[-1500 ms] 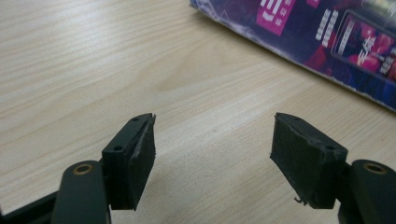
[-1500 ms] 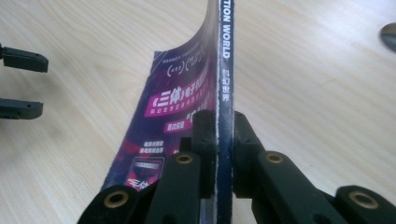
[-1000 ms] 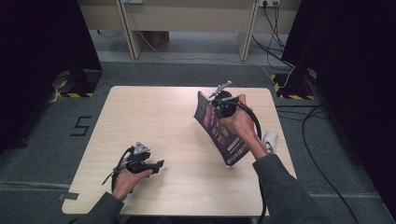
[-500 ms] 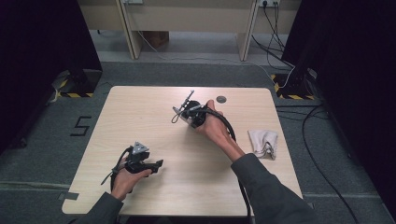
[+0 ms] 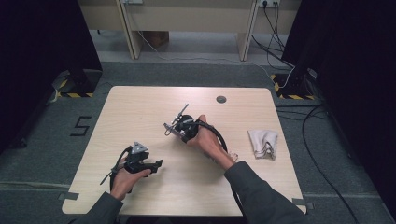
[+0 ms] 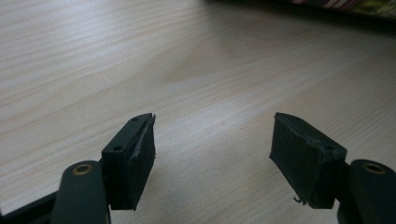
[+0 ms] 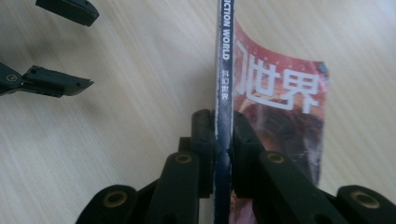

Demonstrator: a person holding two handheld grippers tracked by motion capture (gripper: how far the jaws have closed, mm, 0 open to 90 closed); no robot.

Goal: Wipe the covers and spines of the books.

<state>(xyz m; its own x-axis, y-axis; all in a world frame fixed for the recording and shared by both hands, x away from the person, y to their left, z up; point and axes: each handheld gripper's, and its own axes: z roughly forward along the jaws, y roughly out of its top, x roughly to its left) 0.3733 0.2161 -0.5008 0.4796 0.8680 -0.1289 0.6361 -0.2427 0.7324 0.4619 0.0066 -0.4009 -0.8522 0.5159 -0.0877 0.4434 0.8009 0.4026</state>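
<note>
My right gripper (image 7: 224,135) is shut on the spine of a thin magazine (image 7: 280,93) with a reddish cover and white lettering. In the high view the right gripper (image 5: 180,128) hangs low over the table's middle, and the magazine (image 5: 169,131) shows as a thin edge under it. My left gripper (image 5: 156,163) rests near the front left, open, its jaws pointing right towards the magazine. The left gripper view has its open jaws (image 6: 212,154) over bare wood, with the magazine's edge (image 6: 355,5) at the top right. The left gripper's jaws (image 7: 70,46) also appear in the right gripper view.
A crumpled white cloth (image 5: 263,142) lies on the right part of the wooden table (image 5: 140,107). A small round dark cap (image 5: 221,99) sits near the far edge. Cables run across the floor at the right.
The right hand has carried the magazine from the table's right side leftward and down to the middle, and its cover has turned out of sight. The left hand has stayed put.
</note>
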